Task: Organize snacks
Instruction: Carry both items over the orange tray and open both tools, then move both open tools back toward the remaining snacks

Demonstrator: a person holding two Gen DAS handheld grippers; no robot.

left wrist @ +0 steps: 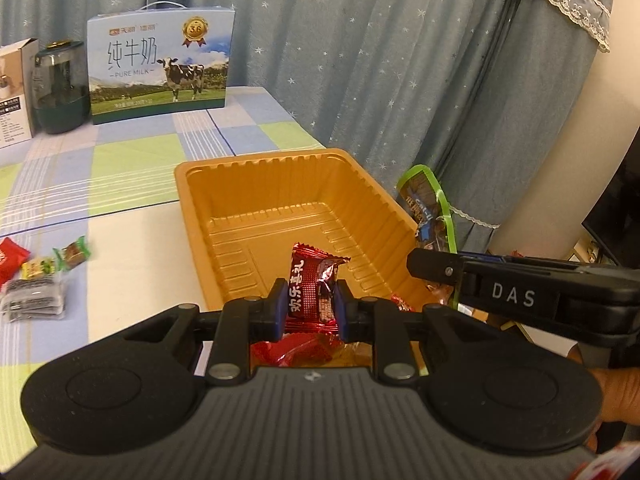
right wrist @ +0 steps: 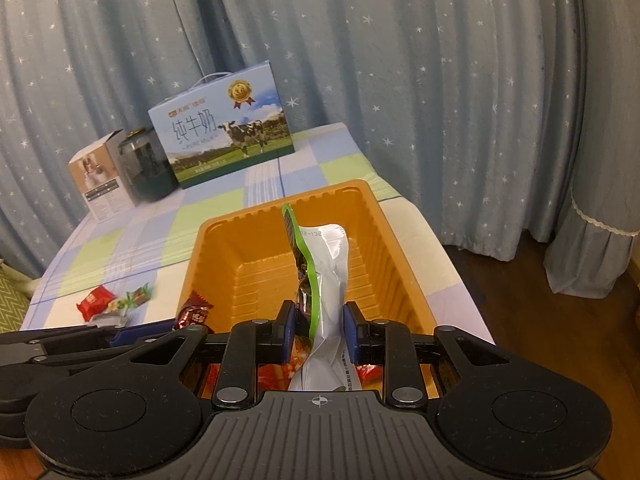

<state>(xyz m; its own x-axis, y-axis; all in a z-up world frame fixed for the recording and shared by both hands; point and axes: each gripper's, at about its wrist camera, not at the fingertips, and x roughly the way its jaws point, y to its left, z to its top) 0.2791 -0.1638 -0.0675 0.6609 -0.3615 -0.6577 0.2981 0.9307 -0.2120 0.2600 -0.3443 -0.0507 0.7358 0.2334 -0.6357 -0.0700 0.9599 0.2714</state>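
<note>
Snacks go view by view. Left wrist view: the left gripper (left wrist: pixel 311 310) is clamped on a red candy (left wrist: pixel 310 286) standing upright, long axis vertical, above the near end of the orange tray (left wrist: pixel 256 168); the right gripper (left wrist: pixel 414 266) reaches in beside the tray's right wall with a green-edged packet (left wrist: pixel 430 208). Loose snacks (left wrist: pixel 36 276) lie well apart toward the table's left edge.

Right wrist view: that packet (right wrist: pixel 326 276) is pinched upright, pointing along the tray's length above its near end. Only here do wrappers already in the tray show, under the fingers.
</note>
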